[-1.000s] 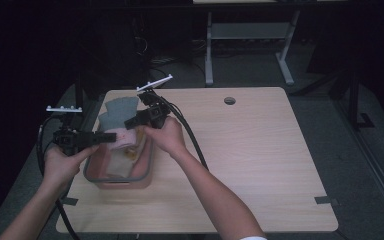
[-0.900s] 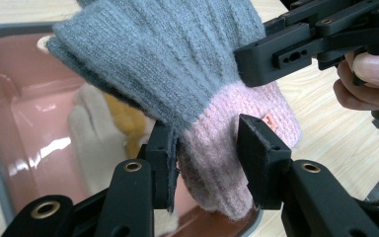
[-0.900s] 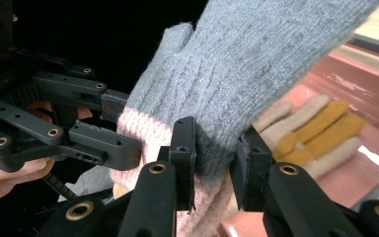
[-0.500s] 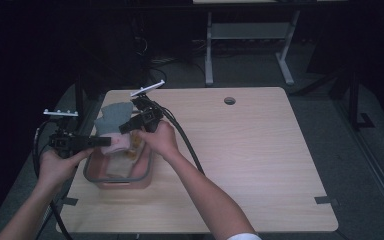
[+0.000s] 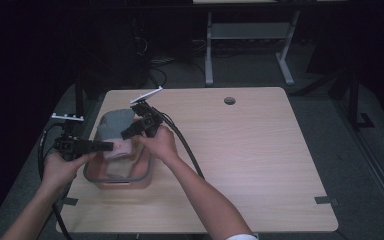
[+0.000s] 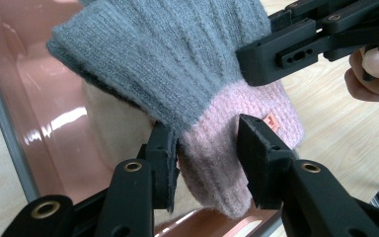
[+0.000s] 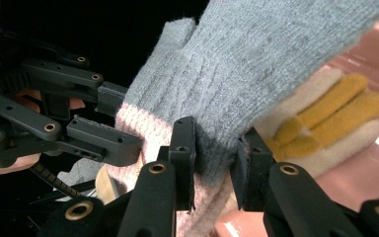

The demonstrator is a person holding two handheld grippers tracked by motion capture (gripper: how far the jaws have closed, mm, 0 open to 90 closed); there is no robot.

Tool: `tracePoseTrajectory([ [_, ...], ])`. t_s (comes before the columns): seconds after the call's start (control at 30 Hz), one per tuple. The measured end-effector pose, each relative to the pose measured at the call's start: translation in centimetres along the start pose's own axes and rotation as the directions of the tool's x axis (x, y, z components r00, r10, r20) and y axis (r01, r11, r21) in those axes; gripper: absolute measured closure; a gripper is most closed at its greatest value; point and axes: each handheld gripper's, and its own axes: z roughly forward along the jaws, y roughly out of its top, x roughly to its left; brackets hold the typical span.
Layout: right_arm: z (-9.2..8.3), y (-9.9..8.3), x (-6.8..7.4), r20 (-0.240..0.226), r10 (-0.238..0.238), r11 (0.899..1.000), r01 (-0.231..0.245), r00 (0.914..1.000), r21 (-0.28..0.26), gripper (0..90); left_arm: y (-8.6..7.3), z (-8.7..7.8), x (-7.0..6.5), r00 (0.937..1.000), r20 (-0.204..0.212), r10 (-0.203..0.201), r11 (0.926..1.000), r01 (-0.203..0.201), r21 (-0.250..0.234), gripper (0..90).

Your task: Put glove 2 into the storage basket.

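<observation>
A knitted glove (image 5: 114, 124), grey with a pink cuff, hangs stretched between both grippers above a pink plastic bin (image 5: 122, 181) at the table's left. My left gripper (image 5: 111, 146) is shut on the pink cuff (image 6: 212, 163), close up in the left gripper view (image 6: 207, 165). My right gripper (image 5: 126, 134) is shut on the cuff edge where grey meets pink (image 7: 212, 148), seen near in the right gripper view (image 7: 214, 165). Inside the bin (image 7: 370, 163) lies a cream and yellow glove (image 7: 335, 113). The two grippers face each other a short way apart.
The wooden table (image 5: 260, 160) has a round cable hole (image 5: 229, 100) at the back and bare room to the right of the bin. Black cables (image 5: 185, 150) trail from both grippers. A desk frame (image 5: 250, 35) stands on the dark floor behind.
Both hands have sunk a little with the glove, bringing it lower over the bin. The grips on the glove have not changed.
</observation>
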Motion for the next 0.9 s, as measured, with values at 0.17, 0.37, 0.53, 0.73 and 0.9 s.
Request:
tracePoseTrajectory([
  [0.17, 0.8, -0.4, -0.7, 0.000, 0.013, 1.000, -0.013, 0.9999, 0.015, 73.3, -0.2, 0.7, 0.3, 0.9999, -0.010, 0.003, 0.9998, -0.003, 0.020, 60.1],
  [0.37, 1.6, -0.6, -1.1, 0.016, 0.013, 0.999, -0.014, 0.9998, 0.038, 73.2, -0.6, 1.5, 0.8, 0.9999, -0.014, -0.001, 0.9990, 0.001, 0.044, 60.0],
  [0.53, 2.0, -0.9, -1.4, 0.021, 0.014, 0.998, -0.016, 0.9997, 0.056, 73.2, -0.9, 1.9, 0.9, 0.9998, -0.020, -0.003, 0.9987, 0.004, 0.050, 60.0],
  [0.73, 2.8, -1.2, -1.4, 0.026, 0.012, 0.997, -0.014, 0.9996, 0.076, 73.1, -1.3, 2.3, 1.3, 0.9995, -0.028, -0.010, 0.9966, 0.013, 0.081, 59.8],
  [0.9, 3.6, -1.5, -1.3, 0.048, -0.002, 0.995, -0.003, 0.9989, 0.104, 72.8, -1.8, 2.9, 1.6, 0.9991, -0.042, -0.001, 0.9928, 0.006, 0.120, 59.4],
])
